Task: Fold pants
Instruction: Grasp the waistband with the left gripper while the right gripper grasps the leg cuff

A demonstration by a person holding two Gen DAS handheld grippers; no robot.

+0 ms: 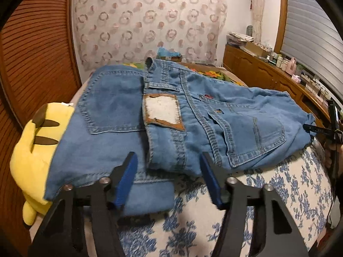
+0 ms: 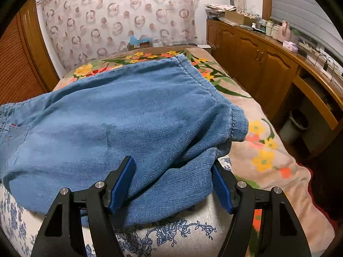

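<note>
One rumpled, soft denim pants [image 1: 163, 115] heap.

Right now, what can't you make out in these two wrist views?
- Left wrist: the yellow plush toy is partly under the jeans.
- Left wrist: the right gripper is cut off by the frame edge, so its jaws are unreadable.
- Right wrist: the jeans waistband runs out of frame.
- Both: bottles on the wooden cabinet are too small.

1. A home bedroom: a bed [image 2: 268, 141] with a floral blanket [image 2: 253, 128].
2. At twelve o'clock, a patterned curtain [image 2: 120, 17].
3. At two o'clock, wooden cabinets [image 2: 253, 51] under cluttered bottles.
4. At nine o'clock, a yellow plush toy [image 1: 30, 150].
</note>
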